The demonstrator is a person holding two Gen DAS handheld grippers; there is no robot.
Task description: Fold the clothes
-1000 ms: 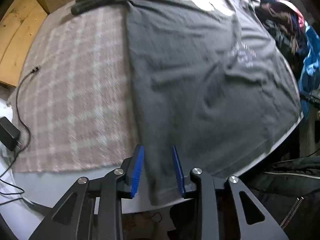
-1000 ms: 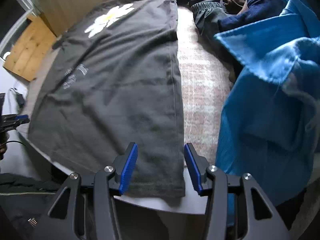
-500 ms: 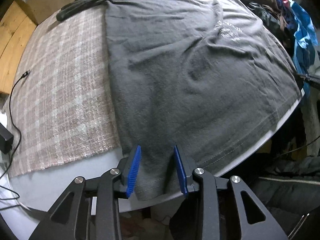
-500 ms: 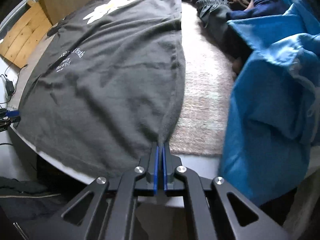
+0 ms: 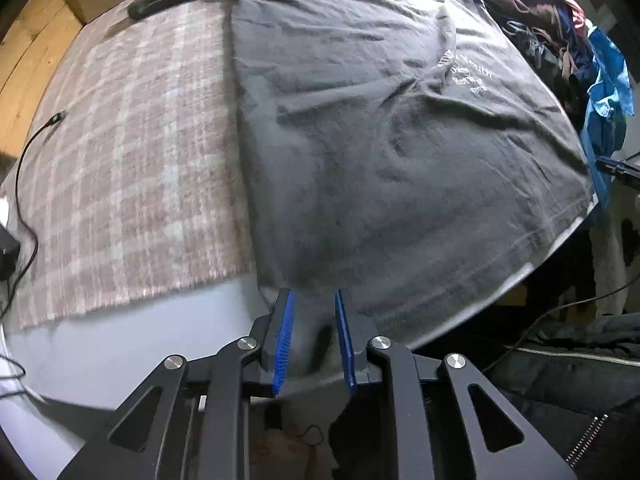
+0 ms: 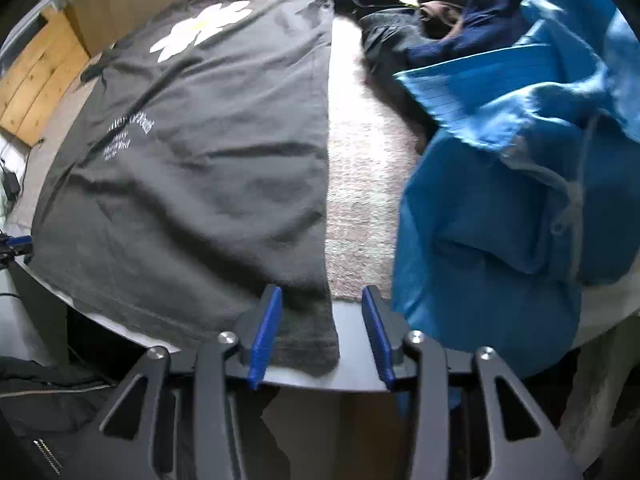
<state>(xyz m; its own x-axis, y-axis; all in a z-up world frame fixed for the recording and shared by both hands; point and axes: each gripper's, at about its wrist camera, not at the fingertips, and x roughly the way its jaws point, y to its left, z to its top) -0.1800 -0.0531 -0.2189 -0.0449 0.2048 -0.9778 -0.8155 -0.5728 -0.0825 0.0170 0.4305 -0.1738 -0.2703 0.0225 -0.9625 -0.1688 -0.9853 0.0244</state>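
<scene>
- While the dark T-shirt (image 5: pixel 380 152) lies spread flat on the plaid blanket (image 5: pixel 128 168) over the tabletop (image 5: pixel 120 344), its hem overhangs the near edge.
- Left hand-held gripper (image 5: pixel 314 336): narrowly parted astride the hem's left corner.
- Right hand-held gripper (image 6: pixel 320 332): wide apart, astride the right corner.
- Blue garment (image 6: pixel 500 200) lies right of the shirt.

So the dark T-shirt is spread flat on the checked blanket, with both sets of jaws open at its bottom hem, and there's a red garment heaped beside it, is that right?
Nearly. The heaped garment is blue, not red, as the right wrist view shows. The rest holds: the dark T-shirt is spread flat on the checked blanket, with the left gripper and right gripper open at its bottom hem.
</scene>
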